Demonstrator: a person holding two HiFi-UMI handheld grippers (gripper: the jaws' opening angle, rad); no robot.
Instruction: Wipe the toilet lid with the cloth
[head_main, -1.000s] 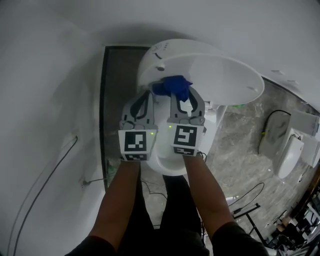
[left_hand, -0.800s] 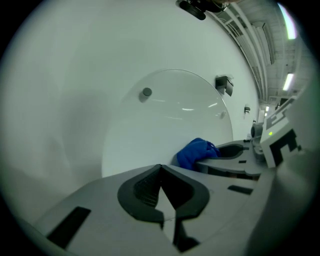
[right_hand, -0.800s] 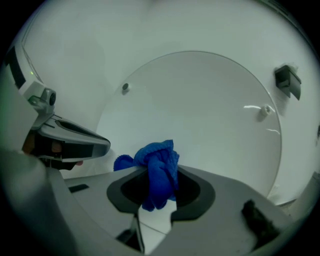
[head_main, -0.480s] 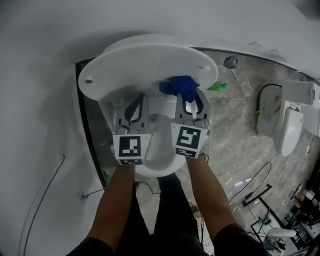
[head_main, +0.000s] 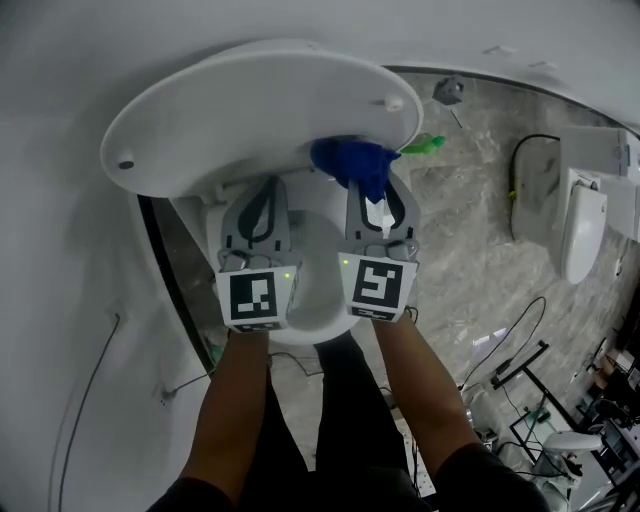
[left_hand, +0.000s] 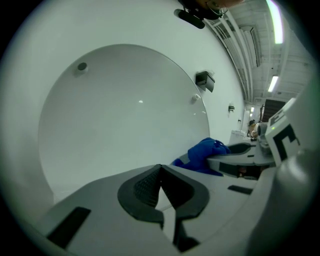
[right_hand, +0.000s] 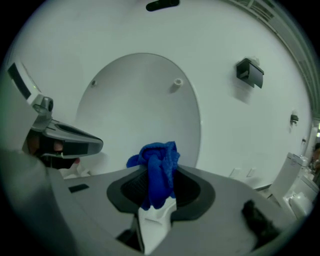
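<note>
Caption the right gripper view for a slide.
Right gripper clamps a blue cloth before the raised white toilet lid.

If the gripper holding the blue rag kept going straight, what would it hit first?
Probably the raised toilet lid, cloth first; the right gripper points at it, though the gap is unclear.

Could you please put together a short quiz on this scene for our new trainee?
1. Which tool holds the blue cloth? A. left tool B. right tool C. neither
2. True or false: the toilet lid is raised, standing in front of both tools.
3. Fill the gap: the left tool's jaws are ____, with nothing between them.
Key: 1 B; 2 true; 3 shut.
</note>
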